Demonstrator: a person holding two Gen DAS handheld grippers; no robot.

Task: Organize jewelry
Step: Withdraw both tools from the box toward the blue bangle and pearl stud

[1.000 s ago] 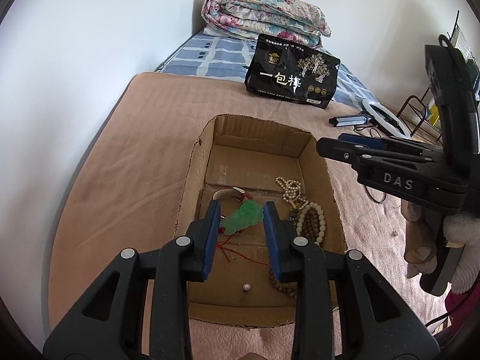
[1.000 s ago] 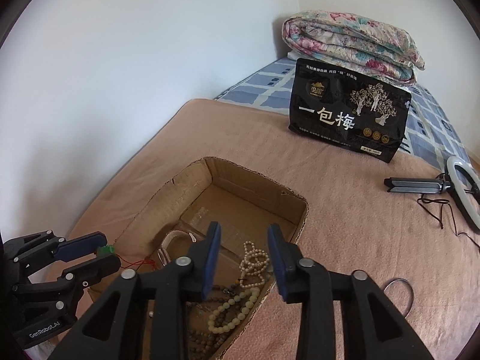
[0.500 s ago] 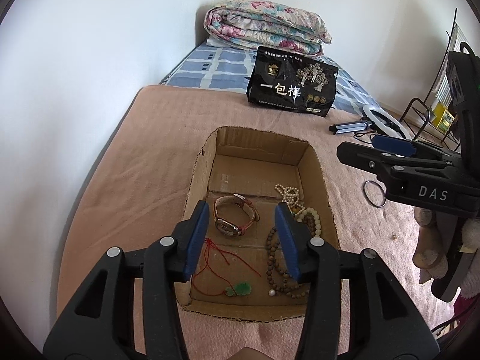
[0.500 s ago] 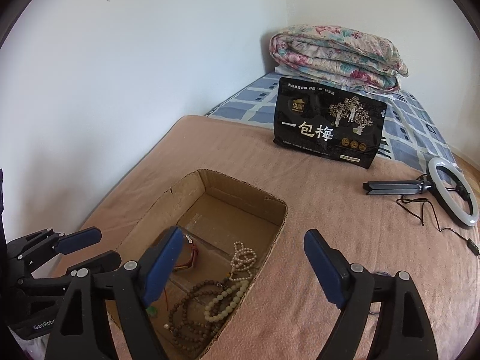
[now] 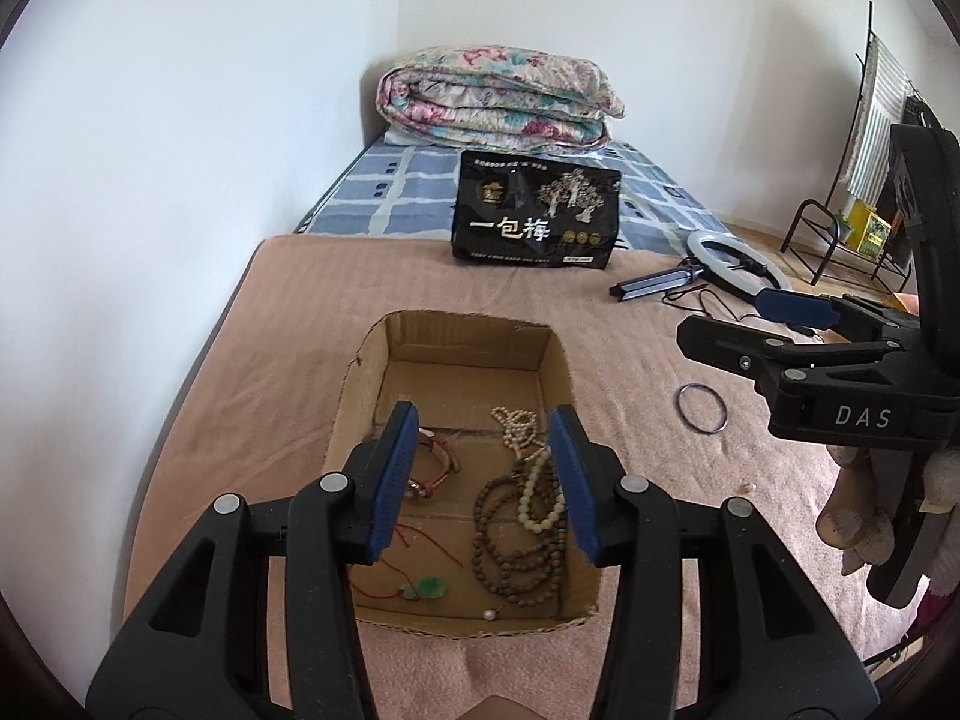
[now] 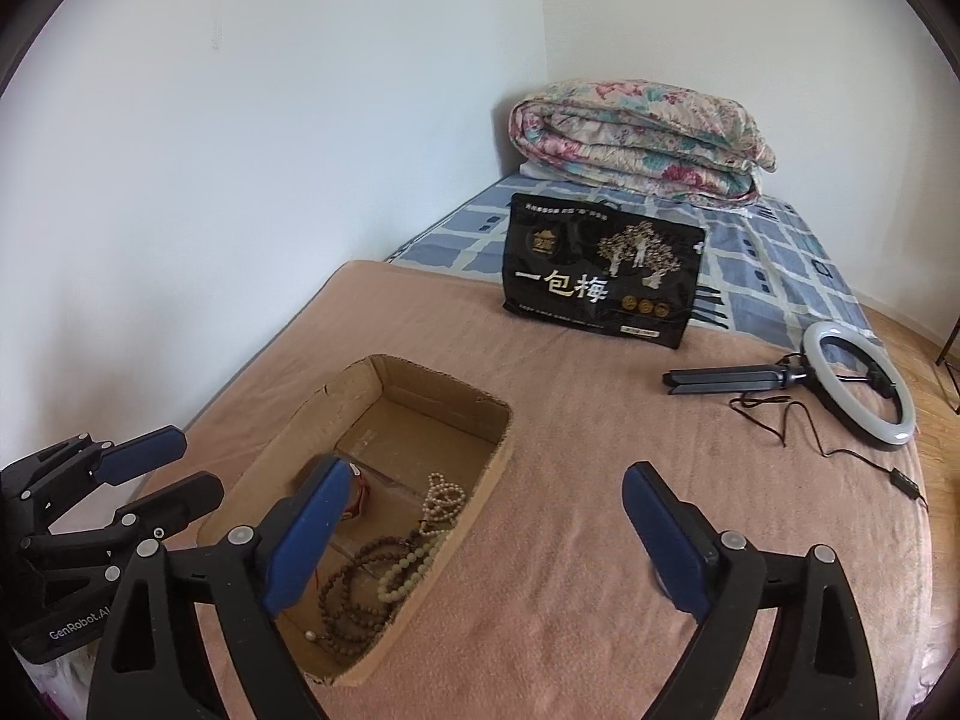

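Note:
An open cardboard box (image 5: 558, 360) (image 6: 501, 420) lies on the pink blanket. Inside are a green pendant on red cord (image 5: 429, 588), a brown bead string (image 5: 510, 546) (image 6: 354, 594), pale beads (image 5: 537, 492), a white pearl strand (image 5: 516, 426) and a strap bracelet (image 5: 435, 468). My left gripper (image 5: 486, 468) (image 6: 192, 468) hovers above the box's near half, open, nothing between its pads. My right gripper (image 6: 486, 498) (image 5: 720, 318) hangs over the box's right rim, its jaws opening wide and empty. A dark metal bangle (image 5: 701, 408) lies on the blanket right of the box.
A black snack bag (image 5: 537, 219) stands behind the box, a folded floral quilt (image 5: 498, 99) beyond it. A ring light on a tripod (image 6: 858, 384) with its cable lies far right. A white wall runs along the left; a wire rack (image 5: 840, 240) stands right.
My left gripper let go of the green pendant, which now lies in the box. Both grippers drew back and up. The right jaws spread from narrow to wide.

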